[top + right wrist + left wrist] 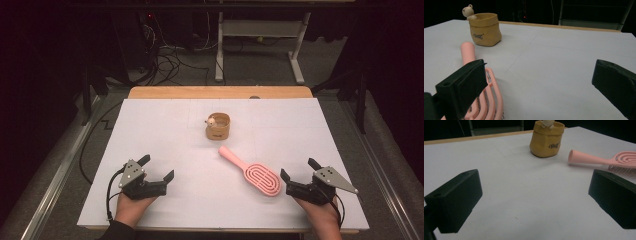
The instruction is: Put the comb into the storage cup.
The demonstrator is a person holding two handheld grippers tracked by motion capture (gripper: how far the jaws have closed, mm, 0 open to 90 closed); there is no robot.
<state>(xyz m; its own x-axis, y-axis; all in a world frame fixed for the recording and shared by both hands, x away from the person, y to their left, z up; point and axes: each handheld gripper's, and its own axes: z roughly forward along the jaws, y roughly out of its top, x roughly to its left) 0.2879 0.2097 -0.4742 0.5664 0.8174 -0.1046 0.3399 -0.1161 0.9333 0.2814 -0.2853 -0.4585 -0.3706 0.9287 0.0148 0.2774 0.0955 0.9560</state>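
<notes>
Pink hairbrush laid flat just beside right gripper, left gripper well apart, both jaws spread, nothing held, yellow pot set farther back.

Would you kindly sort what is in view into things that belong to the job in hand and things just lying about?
Job in hand:
- pink hairbrush, lying beside the open right gripper
- yellow pot with a small bear figure at its rim
- open left gripper

Lying about:
- cables on the floor
- metal stand behind the table
</notes>
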